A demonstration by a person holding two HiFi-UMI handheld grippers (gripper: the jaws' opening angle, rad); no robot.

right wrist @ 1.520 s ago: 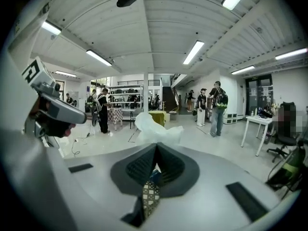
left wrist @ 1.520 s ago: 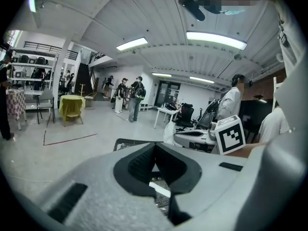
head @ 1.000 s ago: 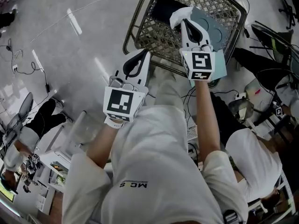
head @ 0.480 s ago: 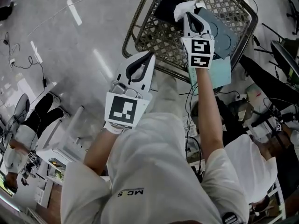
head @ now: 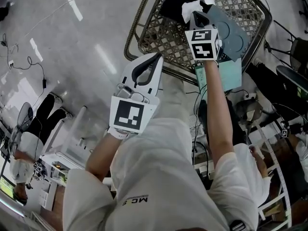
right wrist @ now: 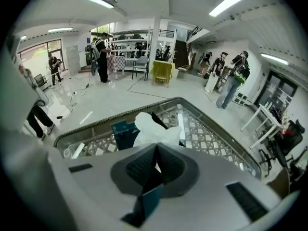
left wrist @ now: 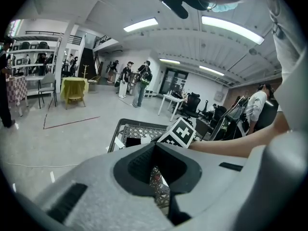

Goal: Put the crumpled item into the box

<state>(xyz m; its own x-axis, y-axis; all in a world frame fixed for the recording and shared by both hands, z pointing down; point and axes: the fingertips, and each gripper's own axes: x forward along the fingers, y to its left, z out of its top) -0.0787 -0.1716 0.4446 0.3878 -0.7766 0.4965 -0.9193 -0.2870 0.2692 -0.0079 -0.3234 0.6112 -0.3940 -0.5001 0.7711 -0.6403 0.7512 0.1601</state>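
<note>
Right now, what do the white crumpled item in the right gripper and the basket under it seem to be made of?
Crumpled item: probably thin paper or tissue; matte white, with soft irregular folds.
Basket: probably metal; thin strips in an open lattice, thick rounded rim, dull grey sheen.

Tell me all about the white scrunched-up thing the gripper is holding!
The crumpled item is white and wrinkly, like scrunched paper or thin plastic; I cannot tell which. It is lumpy, with folds and no neat shape. The right gripper pinches its near end with jaws closed, so most of it sticks out past the tips. It is held up above the wire basket, next to a dark teal box inside. Only the gripper seems to touch it.
</note>
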